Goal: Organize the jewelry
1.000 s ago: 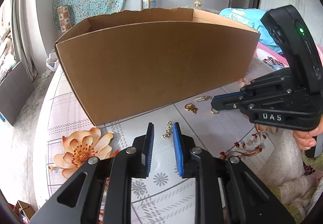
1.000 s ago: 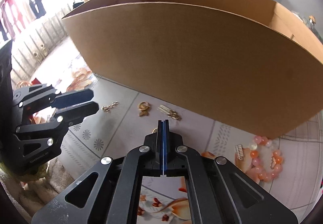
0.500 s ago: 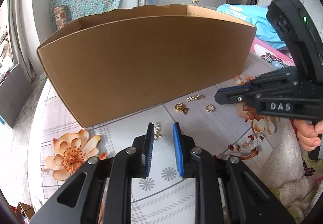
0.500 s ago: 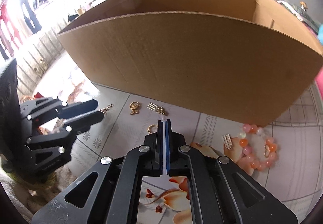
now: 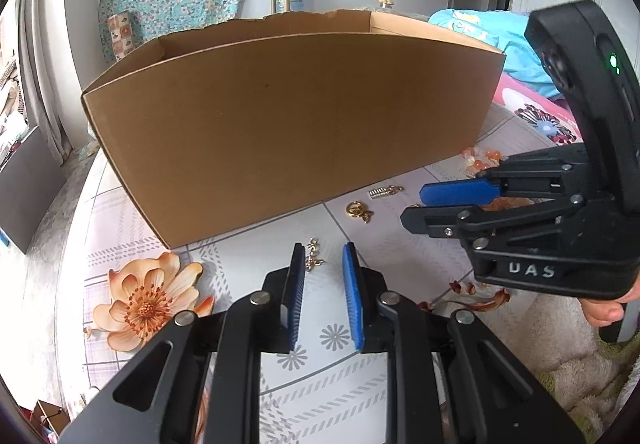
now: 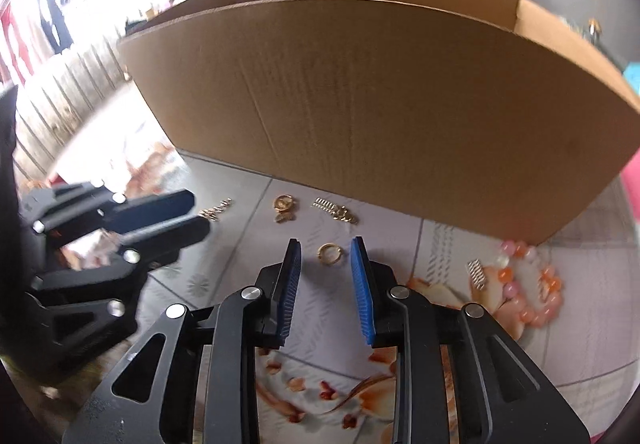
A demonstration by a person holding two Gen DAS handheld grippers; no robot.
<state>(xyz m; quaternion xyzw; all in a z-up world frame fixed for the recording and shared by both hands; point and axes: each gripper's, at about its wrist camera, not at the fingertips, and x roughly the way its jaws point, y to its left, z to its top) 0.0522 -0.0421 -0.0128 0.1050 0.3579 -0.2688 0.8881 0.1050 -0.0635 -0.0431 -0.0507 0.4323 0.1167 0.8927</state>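
Right gripper [image 6: 325, 250] jaws just opening, gold ring [image 6: 329, 254] loose between; left gripper [image 5: 323, 251] narrowly parted, empty, lined up with small chain [image 5: 313, 258] beside cardboard box [image 5: 280, 131].

Left gripper [image 5: 322, 256] jaws parted, nothing gripped; small gold chain [image 5: 313, 259] lies on tablecloth [image 5: 240, 268] btwn tips. Cardboard box [image 5: 288, 131] stands far side. Right gripper [image 5: 436, 203] at right, jaws just opened, nothing btwn them, near gold charm [image 5: 357, 210].

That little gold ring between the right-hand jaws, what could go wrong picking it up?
The gold ring lies flat on the tablecloth, so the right gripper, whose jaws have just been opening, might slide over it or flick it away. It could skid into the earrings nearby.
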